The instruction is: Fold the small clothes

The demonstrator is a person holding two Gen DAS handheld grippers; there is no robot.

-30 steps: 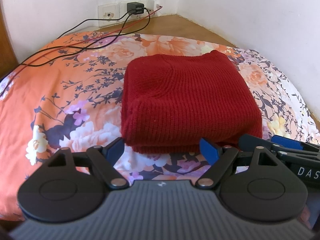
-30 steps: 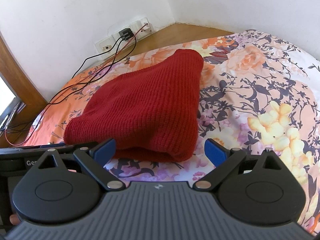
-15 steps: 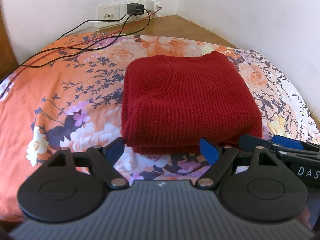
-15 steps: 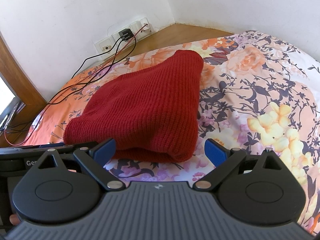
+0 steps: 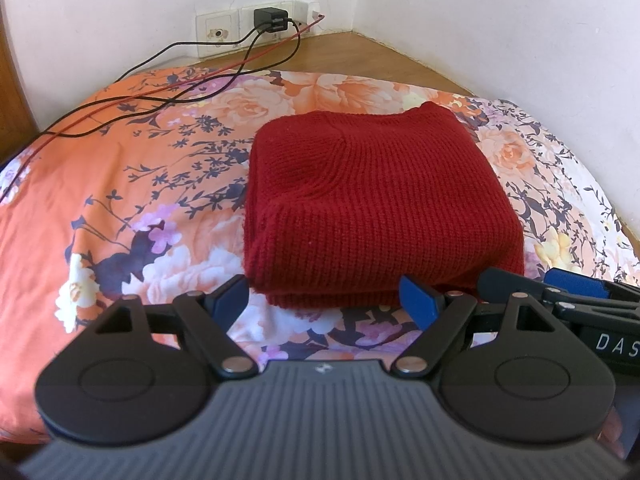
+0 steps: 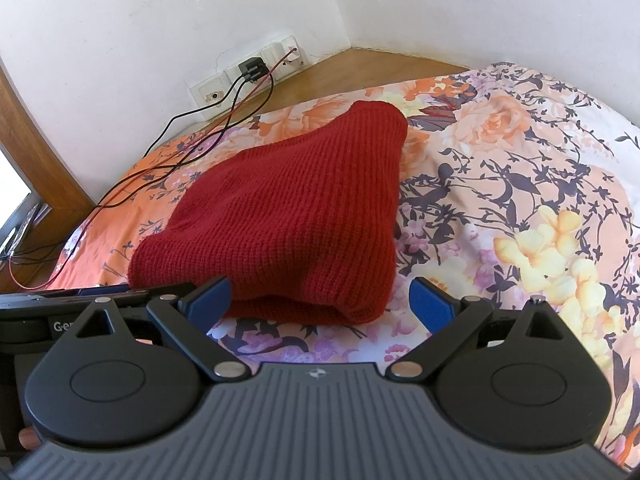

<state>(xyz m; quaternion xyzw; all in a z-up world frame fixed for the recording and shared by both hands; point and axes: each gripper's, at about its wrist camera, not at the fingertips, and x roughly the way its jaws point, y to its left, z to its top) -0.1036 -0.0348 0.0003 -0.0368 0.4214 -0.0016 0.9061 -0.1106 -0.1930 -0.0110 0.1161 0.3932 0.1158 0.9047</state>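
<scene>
floral bedspread (image 5: 120,200) | red knit sweater (image 5: 376,200) folded square | left gripper (image 5: 324,300), right gripper (image 6: 320,300) wide, empty

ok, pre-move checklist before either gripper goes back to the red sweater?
1. Left gripper open, holding nothing: ok.
2. Right gripper open, holding nothing: ok.
3. Red sweater folded into a compact stack on the floral bedsheet: ok.
4. Layers at the near edge aligned: cannot tell.
5. Cables lie apart from the sweater: ok.
6. The two grippers sit close side by side at the near edge: cannot tell if touching.
</scene>
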